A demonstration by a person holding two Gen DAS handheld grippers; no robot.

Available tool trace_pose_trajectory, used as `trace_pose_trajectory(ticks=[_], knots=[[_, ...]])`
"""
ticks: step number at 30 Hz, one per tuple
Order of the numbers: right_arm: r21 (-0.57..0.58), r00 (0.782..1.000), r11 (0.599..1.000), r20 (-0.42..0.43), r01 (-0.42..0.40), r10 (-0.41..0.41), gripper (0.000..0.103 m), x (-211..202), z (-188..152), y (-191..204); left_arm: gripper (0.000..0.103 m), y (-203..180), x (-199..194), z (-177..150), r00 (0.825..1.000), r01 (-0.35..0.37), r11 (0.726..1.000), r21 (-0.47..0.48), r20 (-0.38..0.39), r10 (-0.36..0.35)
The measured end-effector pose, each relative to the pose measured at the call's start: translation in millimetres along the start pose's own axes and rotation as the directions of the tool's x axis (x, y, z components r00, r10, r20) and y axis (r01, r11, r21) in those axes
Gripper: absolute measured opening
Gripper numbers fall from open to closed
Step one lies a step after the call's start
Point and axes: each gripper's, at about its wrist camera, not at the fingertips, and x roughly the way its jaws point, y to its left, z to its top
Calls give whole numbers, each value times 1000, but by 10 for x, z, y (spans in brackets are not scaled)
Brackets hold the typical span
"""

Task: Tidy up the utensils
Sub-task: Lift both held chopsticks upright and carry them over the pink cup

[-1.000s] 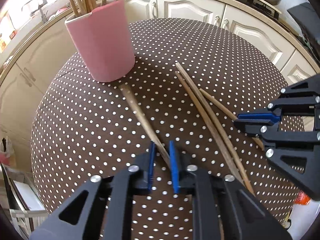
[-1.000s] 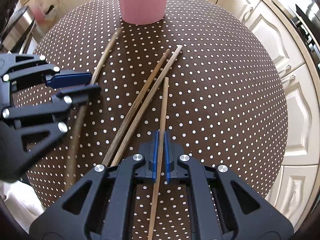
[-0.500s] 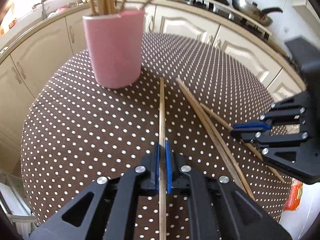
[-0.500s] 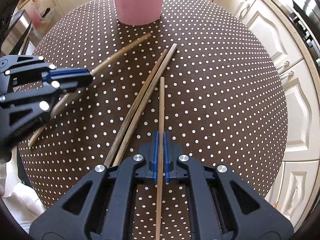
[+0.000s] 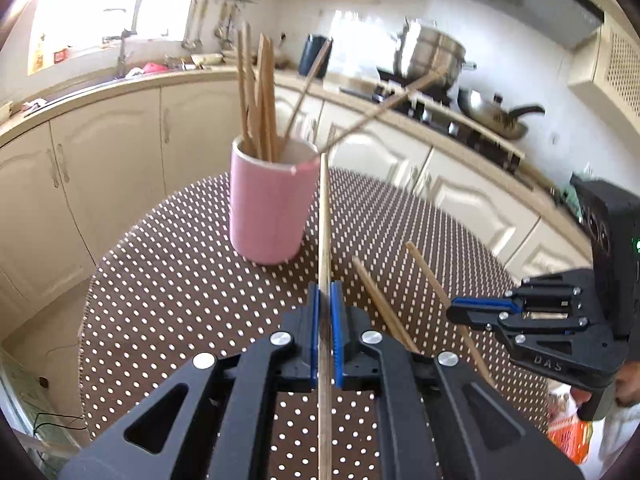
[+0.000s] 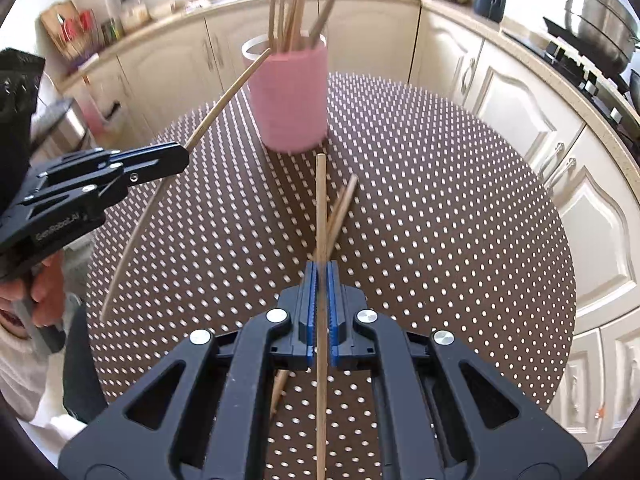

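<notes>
Showing both grippers raised above the polka-dot tablecloth [image 5: 180, 280], each clamped on a single wooden chopstick. Left gripper [image 5: 325, 320]: fingers clenched on a chopstick [image 5: 324, 220] whose far tip lies by the rim of the pink holder [image 5: 268, 208]. Right gripper [image 6: 318, 312]: fingers clenched on a second chopstick [image 6: 320, 208] pointing toward the holder's base. Two loose chopsticks [image 6: 340, 208] lie on the cloth between the right gripper and the holder, which stands upright at the far side and contains further chopsticks [image 5: 258, 96].

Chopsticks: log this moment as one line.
left gripper: shut on chopstick | right gripper: shut on chopstick | pink cup: upright
</notes>
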Motion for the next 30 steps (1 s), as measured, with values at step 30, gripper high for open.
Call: trace_pose_trajectory(ticks=[30], knots=[[92,805,984,589,-151,68,5,-882,738,-123,6,-140,-452,840,816,39,997,-59,579,2]])
